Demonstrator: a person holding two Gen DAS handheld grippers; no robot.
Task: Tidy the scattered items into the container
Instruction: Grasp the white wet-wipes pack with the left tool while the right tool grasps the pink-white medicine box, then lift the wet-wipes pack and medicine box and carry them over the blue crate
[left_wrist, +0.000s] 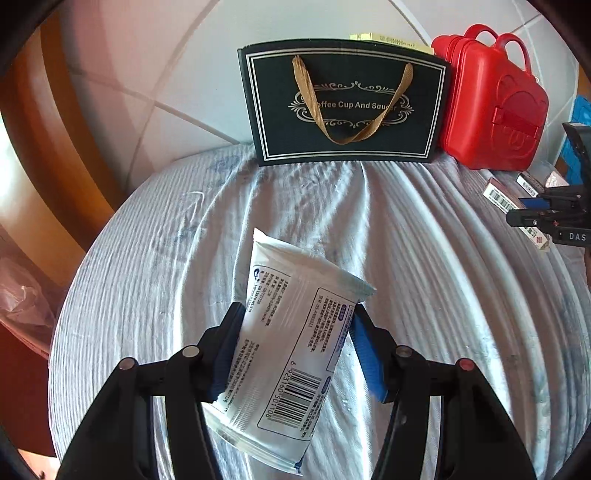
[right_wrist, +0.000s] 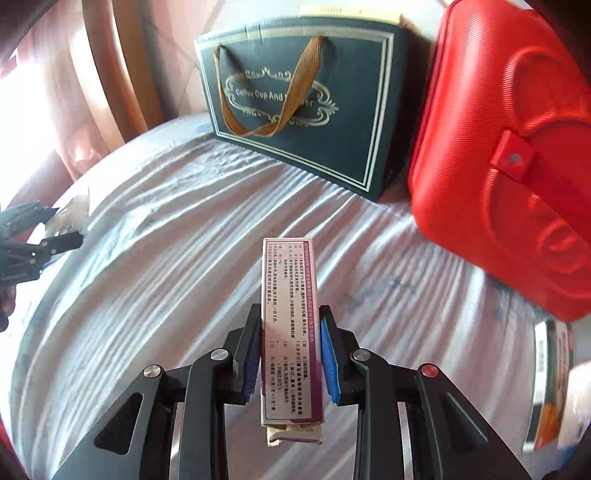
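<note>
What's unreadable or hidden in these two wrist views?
- Dark gift bag: opening unseen in both views, only its front shows; contents unknown.
- Red case: right wrist view crops it; latch blurred.
- White pouch: near end hidden by the left tongs.
- Slim box: print too small.
- Package at right edge: blurred, cropped.

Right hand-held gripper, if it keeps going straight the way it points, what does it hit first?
Probably the dark gift bag, standing straight ahead of the right hand-held gripper and its slim box. The red case sits right of that line. Depth is uncertain.
</note>
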